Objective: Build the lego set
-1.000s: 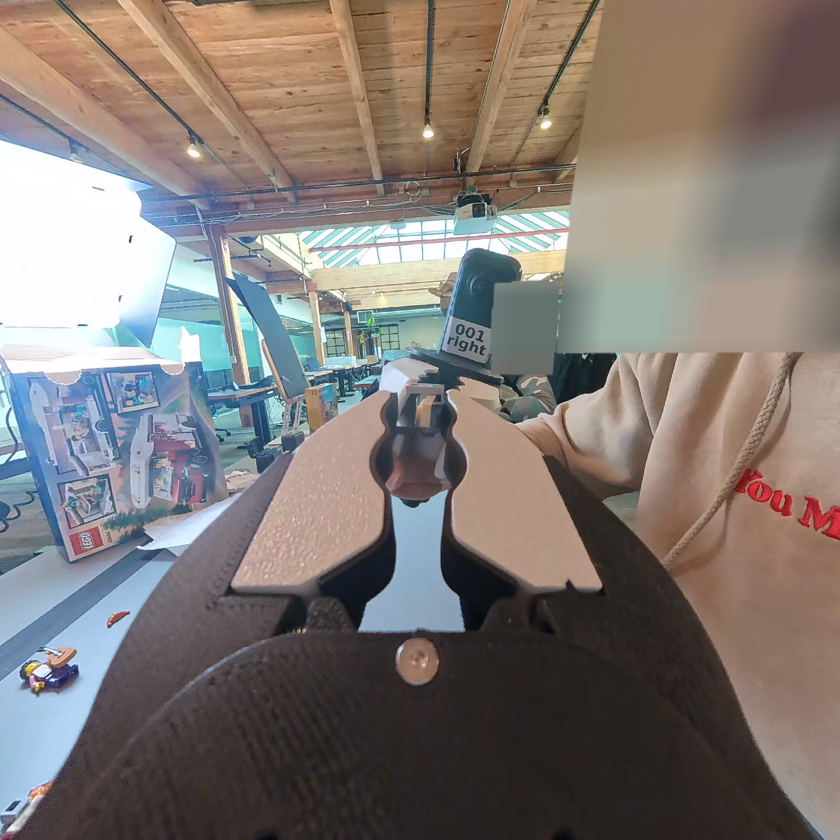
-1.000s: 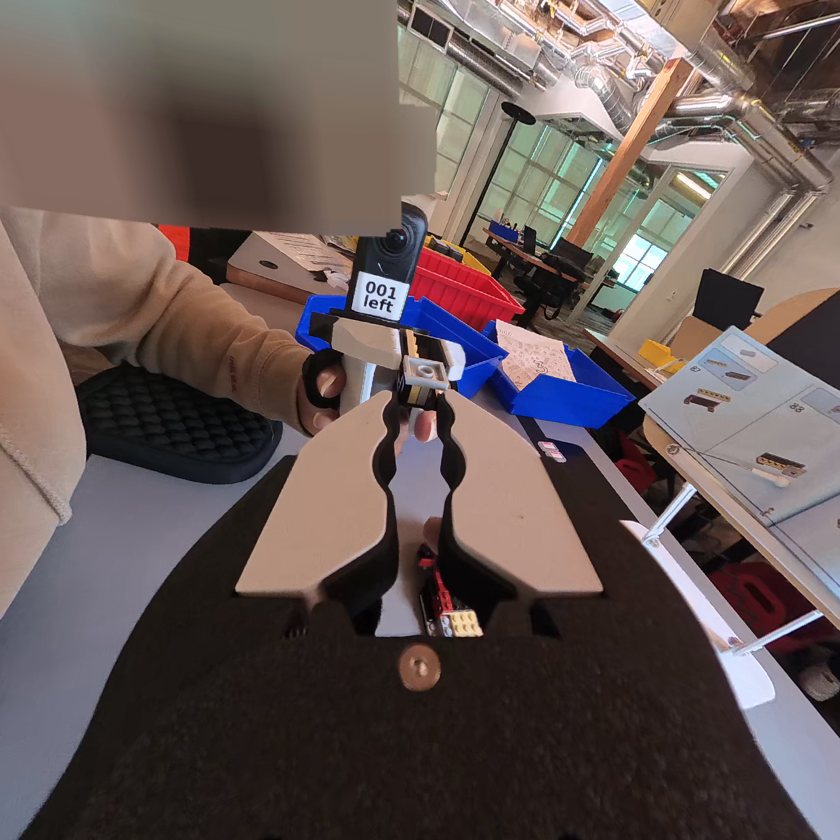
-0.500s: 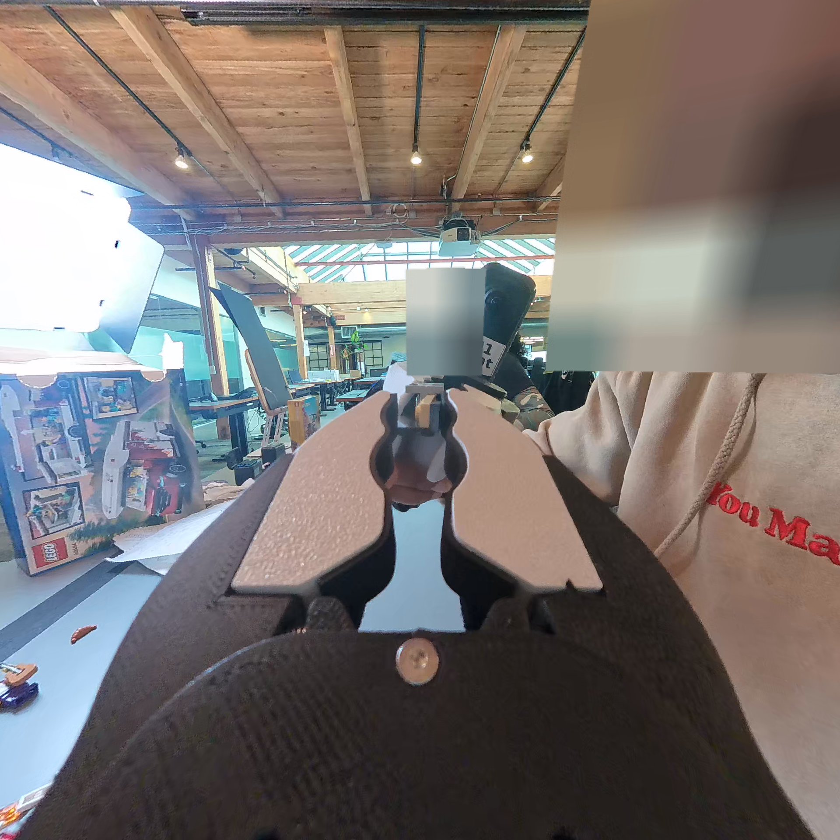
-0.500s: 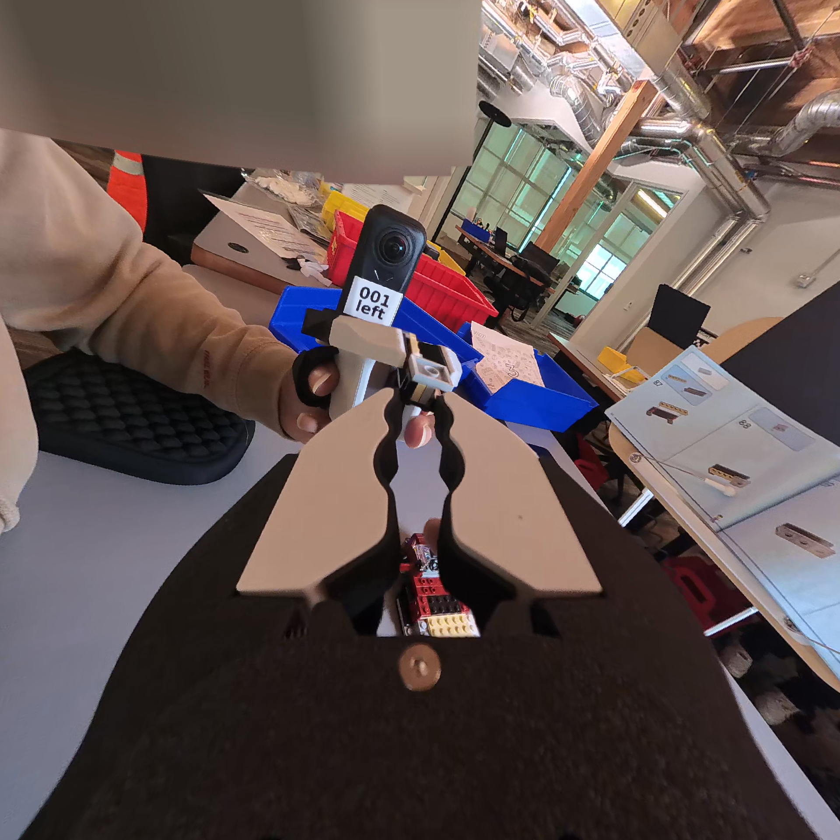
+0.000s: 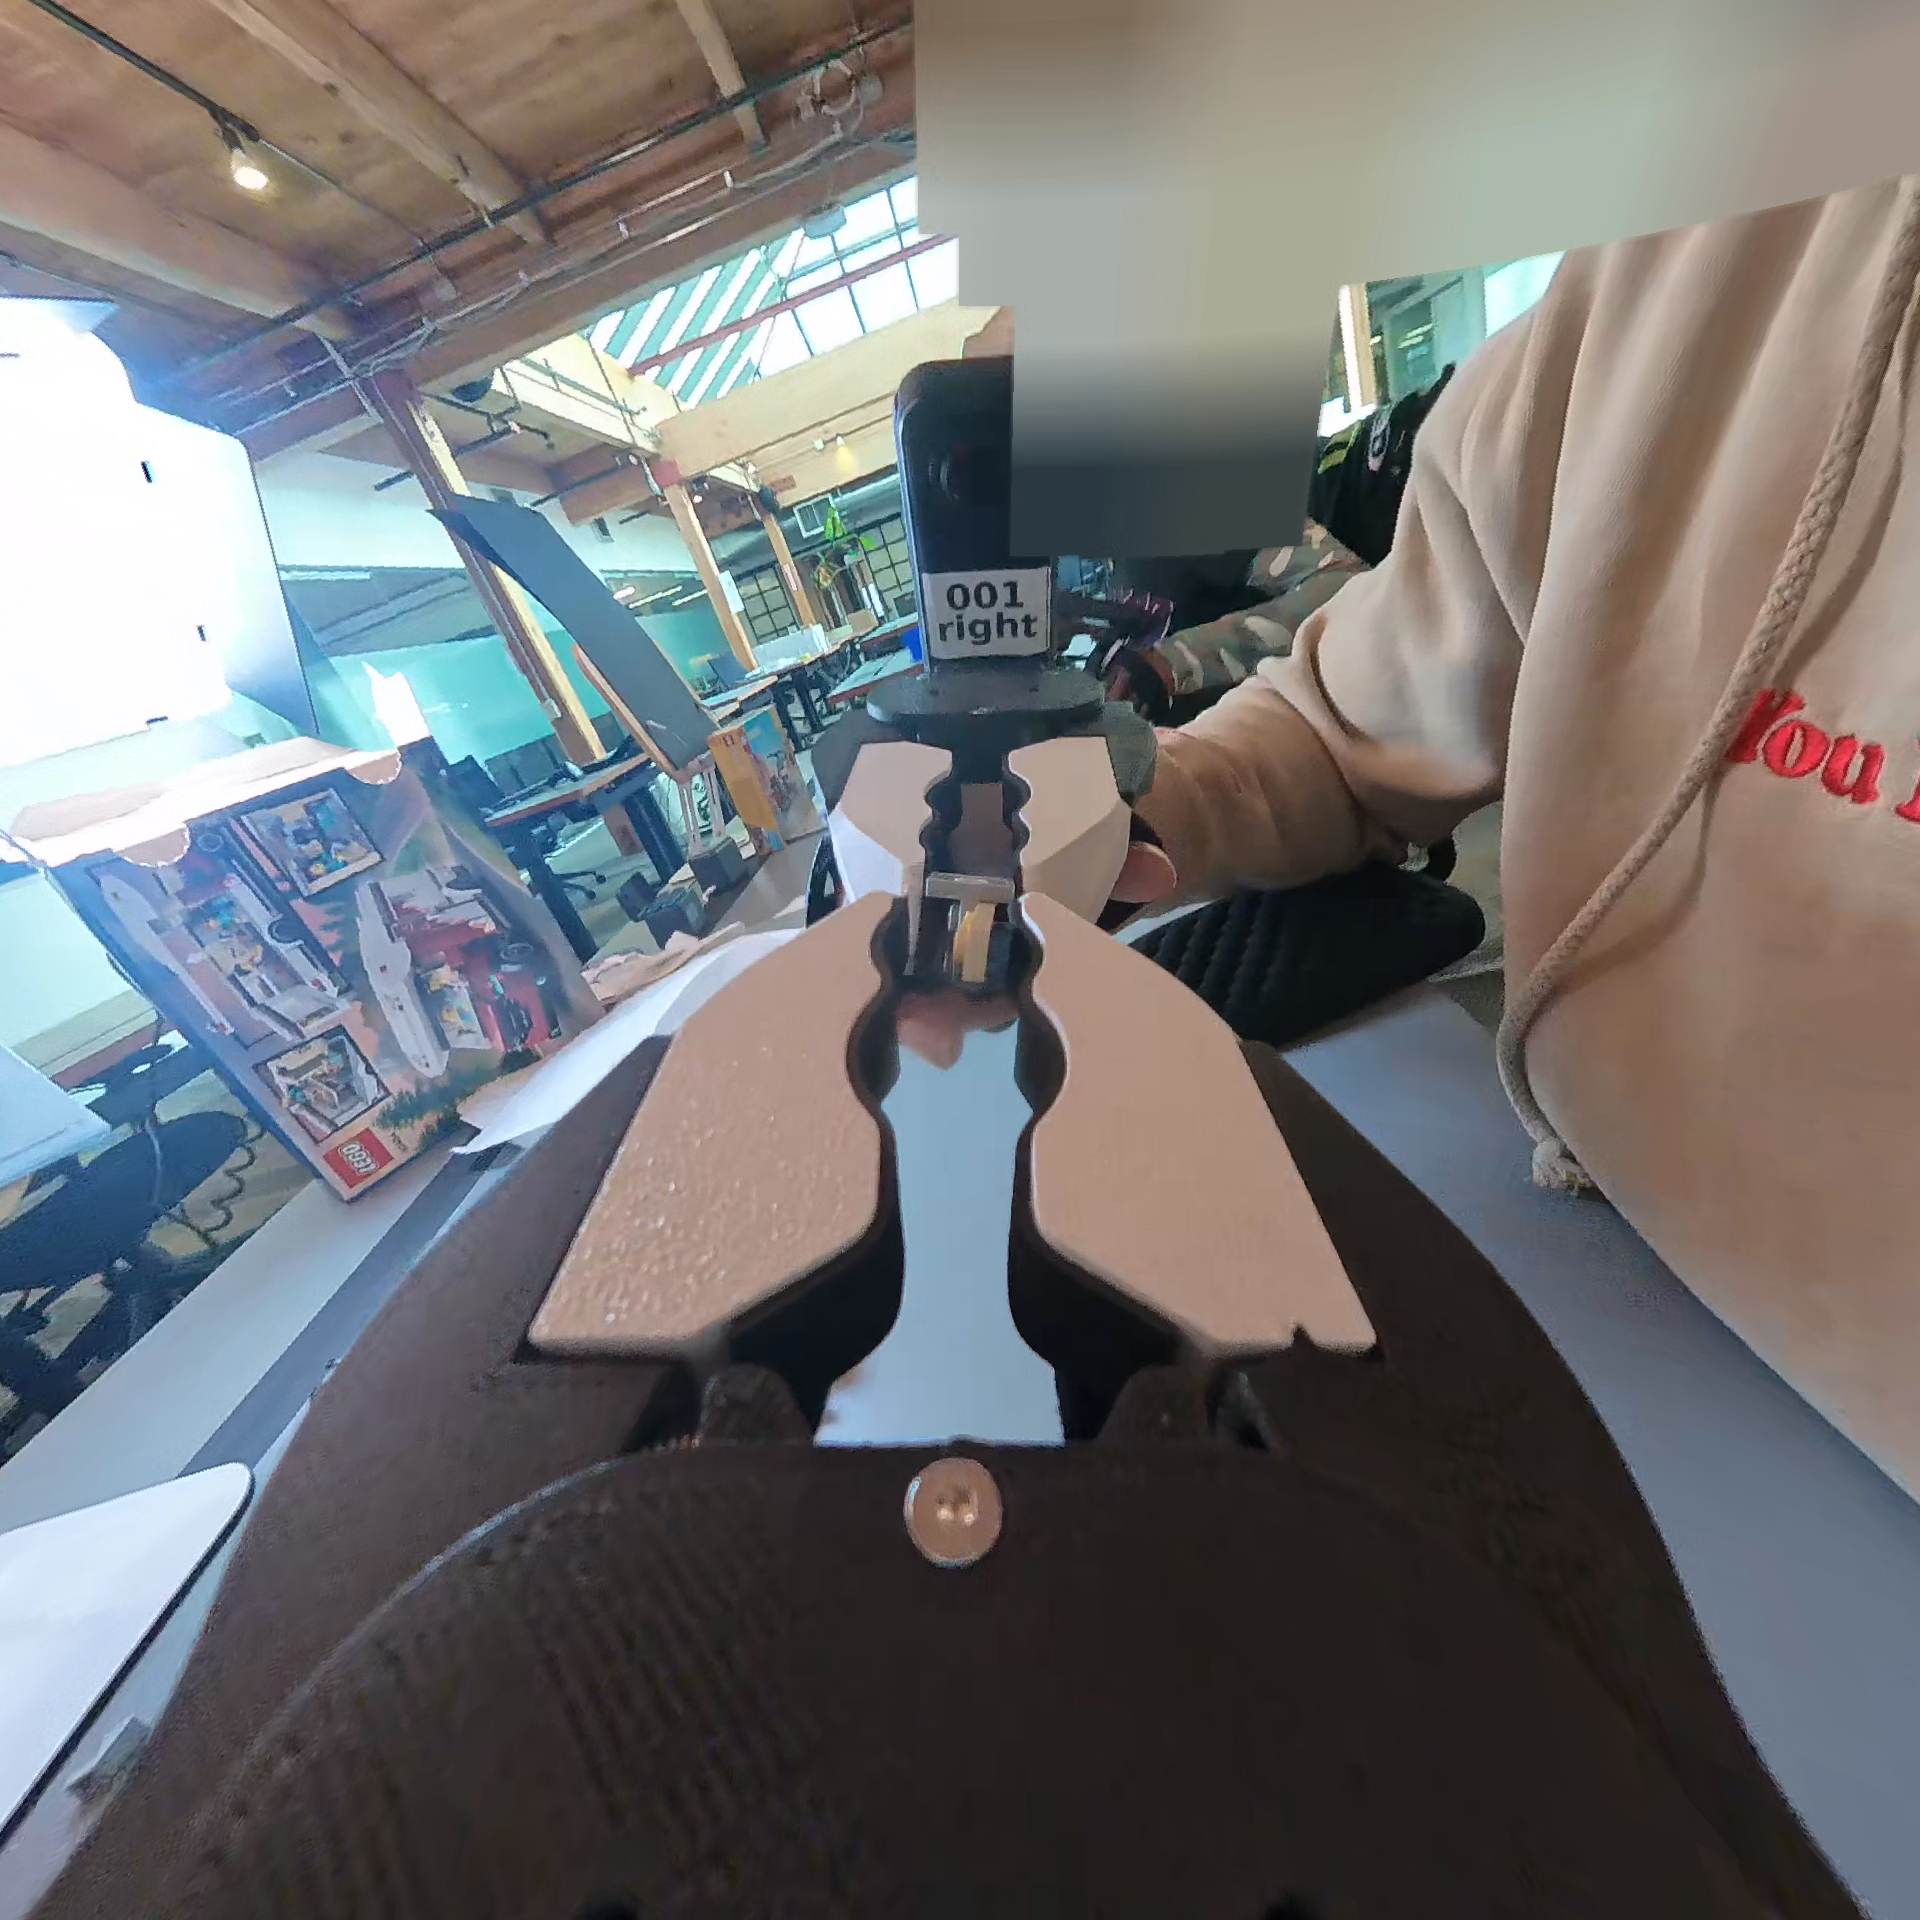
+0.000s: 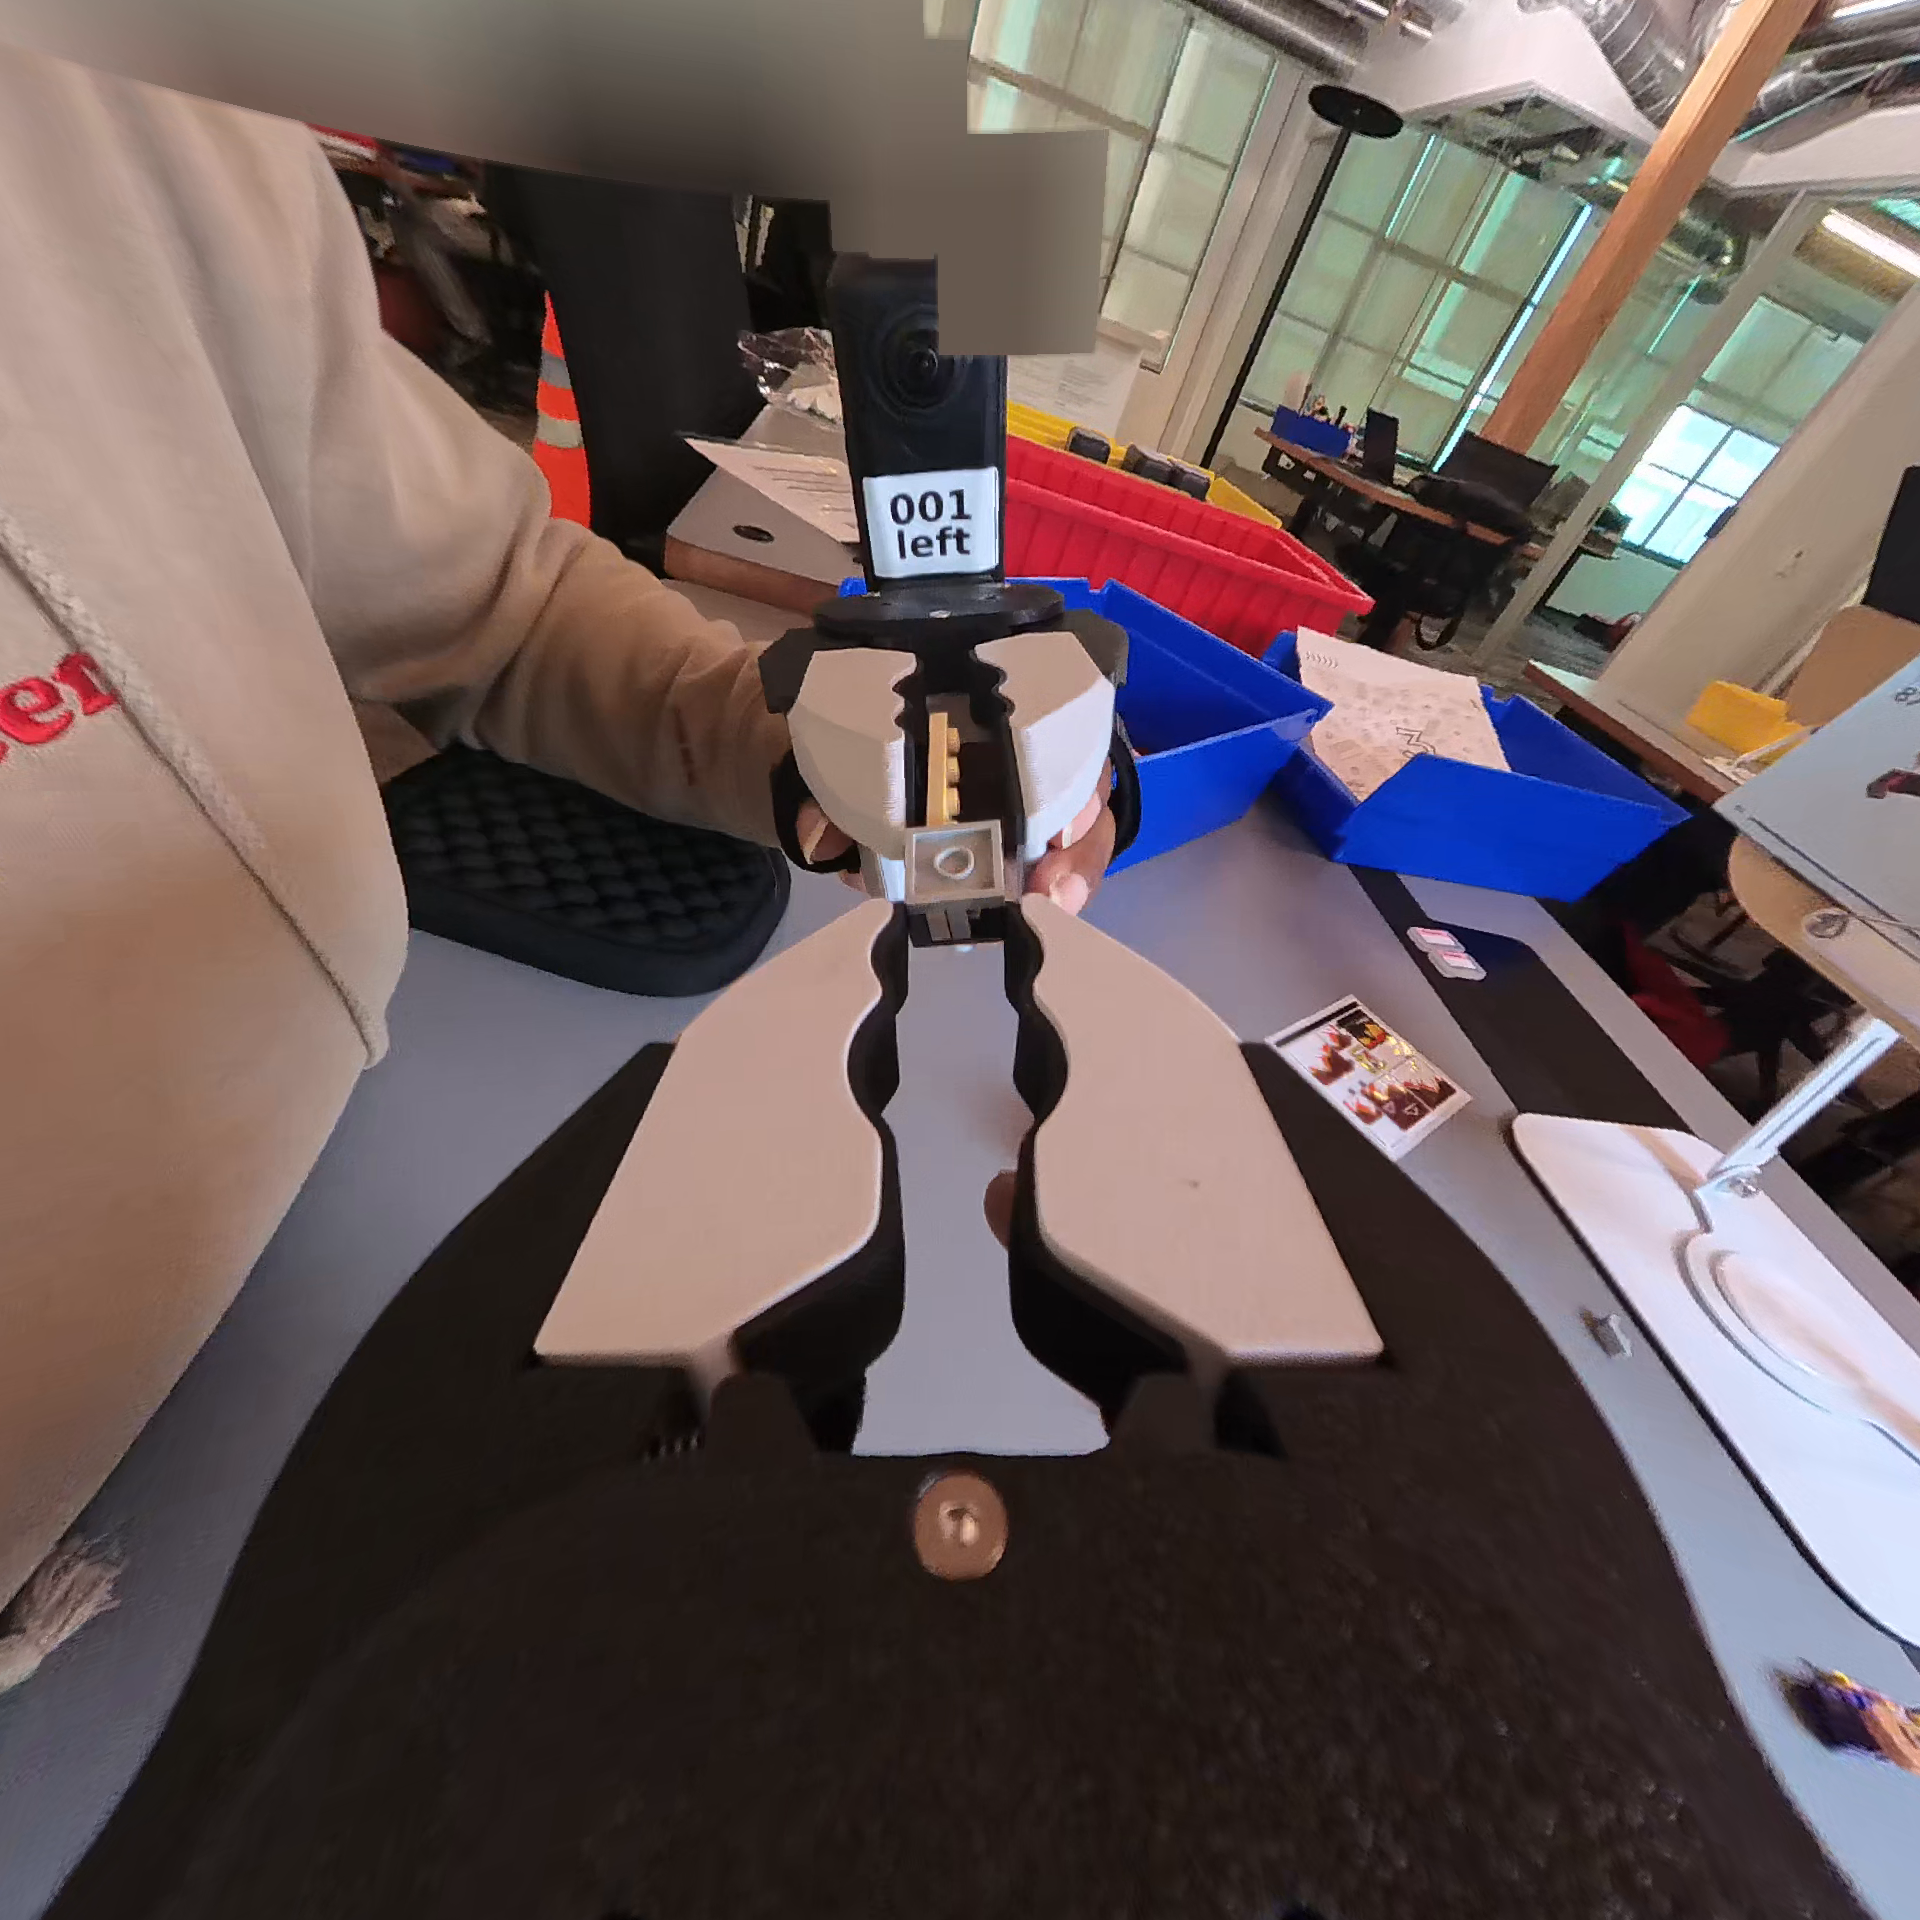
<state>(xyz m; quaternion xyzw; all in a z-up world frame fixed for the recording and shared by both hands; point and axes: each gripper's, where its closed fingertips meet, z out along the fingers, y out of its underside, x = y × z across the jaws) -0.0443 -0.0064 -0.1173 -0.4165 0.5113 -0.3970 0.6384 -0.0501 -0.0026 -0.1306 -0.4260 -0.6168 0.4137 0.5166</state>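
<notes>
Firmly between left fingers [image 6: 852,769]: brick assembly [image 6: 954,868]

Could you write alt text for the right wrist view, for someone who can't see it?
Two handheld grippers meet tip to tip above a grey table; the far, left gripper clamps a small brick assembly, grey square plate facing the camera. Blue bins stand behind.

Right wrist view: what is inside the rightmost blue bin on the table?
The rightmost blue bin holds a white printed sheet, which lies slanted across its opening. Anything beneath the sheet is covered, and the bin's near wall hides its floor.
</notes>
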